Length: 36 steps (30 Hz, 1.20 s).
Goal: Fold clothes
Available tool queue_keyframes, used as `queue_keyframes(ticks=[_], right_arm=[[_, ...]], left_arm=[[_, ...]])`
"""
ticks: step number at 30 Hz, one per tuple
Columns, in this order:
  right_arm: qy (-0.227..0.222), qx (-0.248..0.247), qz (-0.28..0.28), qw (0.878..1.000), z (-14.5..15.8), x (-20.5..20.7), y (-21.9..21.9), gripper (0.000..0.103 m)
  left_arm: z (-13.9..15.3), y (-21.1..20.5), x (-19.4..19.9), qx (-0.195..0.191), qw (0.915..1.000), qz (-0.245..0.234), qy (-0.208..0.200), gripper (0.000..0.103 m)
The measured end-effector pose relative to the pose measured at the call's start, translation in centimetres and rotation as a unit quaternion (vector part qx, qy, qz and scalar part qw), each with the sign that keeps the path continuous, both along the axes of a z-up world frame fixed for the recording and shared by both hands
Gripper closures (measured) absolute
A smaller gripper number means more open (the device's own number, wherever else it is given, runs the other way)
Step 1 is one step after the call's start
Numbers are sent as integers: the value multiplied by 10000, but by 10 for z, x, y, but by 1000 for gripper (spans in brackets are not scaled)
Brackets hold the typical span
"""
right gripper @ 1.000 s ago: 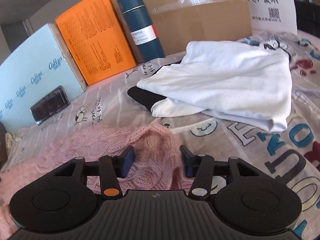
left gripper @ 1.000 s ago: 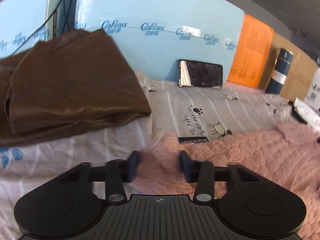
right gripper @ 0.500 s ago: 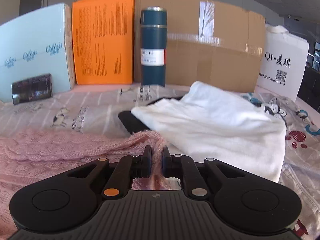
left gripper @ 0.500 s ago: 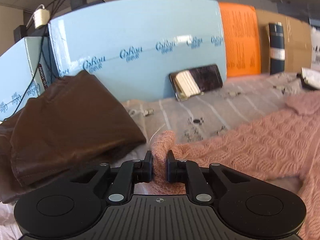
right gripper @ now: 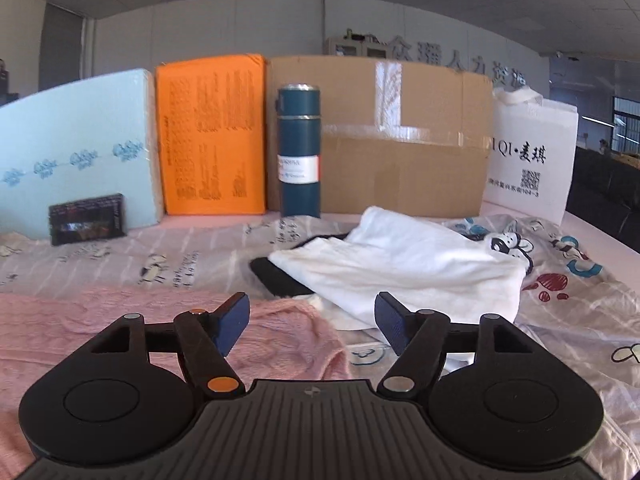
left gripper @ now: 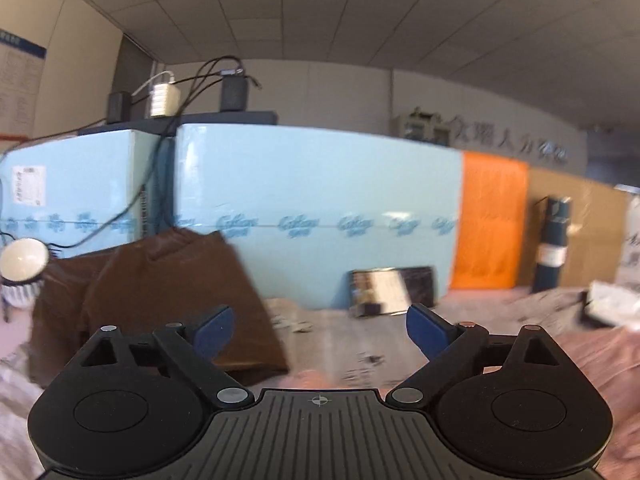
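A pink knitted sweater (right gripper: 100, 328) lies flat on the printed bedsheet; its edge also shows in the left wrist view (left gripper: 592, 360). My right gripper (right gripper: 312, 326) is open and empty, raised just above the sweater's right corner. My left gripper (left gripper: 320, 330) is open and empty, lifted and pointing at the back wall of boxes; that view is blurred. A folded brown garment (left gripper: 160, 300) lies left of the left gripper. A folded white garment (right gripper: 400, 264) on a black one lies ahead of the right gripper.
Light blue foam boards (left gripper: 312, 212), an orange box (right gripper: 212, 136), a cardboard box (right gripper: 400, 140) and a white bag (right gripper: 528, 160) line the back. A dark teal flask (right gripper: 300, 152) stands before them. A phone (right gripper: 86, 218) leans on the foam. A white lamp (left gripper: 22, 260) is far left.
Both grippers were shut on the pink sweater's corners half a second ago; now both are open and have let it go. The left gripper has lifted and tilted upward.
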State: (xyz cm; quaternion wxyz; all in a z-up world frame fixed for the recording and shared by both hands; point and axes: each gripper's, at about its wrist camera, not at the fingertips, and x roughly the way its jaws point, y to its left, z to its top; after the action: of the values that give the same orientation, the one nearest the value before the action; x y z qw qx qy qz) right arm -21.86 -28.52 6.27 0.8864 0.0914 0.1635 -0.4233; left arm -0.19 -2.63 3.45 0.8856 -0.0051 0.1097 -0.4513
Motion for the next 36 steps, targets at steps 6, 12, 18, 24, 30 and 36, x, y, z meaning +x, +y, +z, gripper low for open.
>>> queue_keyframes(ticks=[6, 12, 18, 24, 30, 36], right_arm=[[-520, 131, 1631, 9852, 2, -5, 62, 32], [203, 605, 3265, 9431, -18, 42, 98, 48], [-37, 557, 3162, 9471, -25, 28, 111, 98], [-1505, 427, 2178, 9634, -10, -76, 127, 98], [-1992, 700, 1746, 9617, -26, -155, 162, 98], [-1459, 870, 1952, 9659, -39, -179, 200, 50]], left_arm=[[-16, -43, -53, 246, 9760, -2107, 487, 8], [-42, -55, -85, 819, 9666, -2395, 399, 8], [-47, -46, -89, 809, 9661, -2408, 459, 8], [-48, -67, -113, 768, 9496, -3008, 429, 8], [-50, -97, -146, 861, 9209, -3791, 295, 8], [-59, -116, -169, 1307, 9067, -4008, 98, 8]])
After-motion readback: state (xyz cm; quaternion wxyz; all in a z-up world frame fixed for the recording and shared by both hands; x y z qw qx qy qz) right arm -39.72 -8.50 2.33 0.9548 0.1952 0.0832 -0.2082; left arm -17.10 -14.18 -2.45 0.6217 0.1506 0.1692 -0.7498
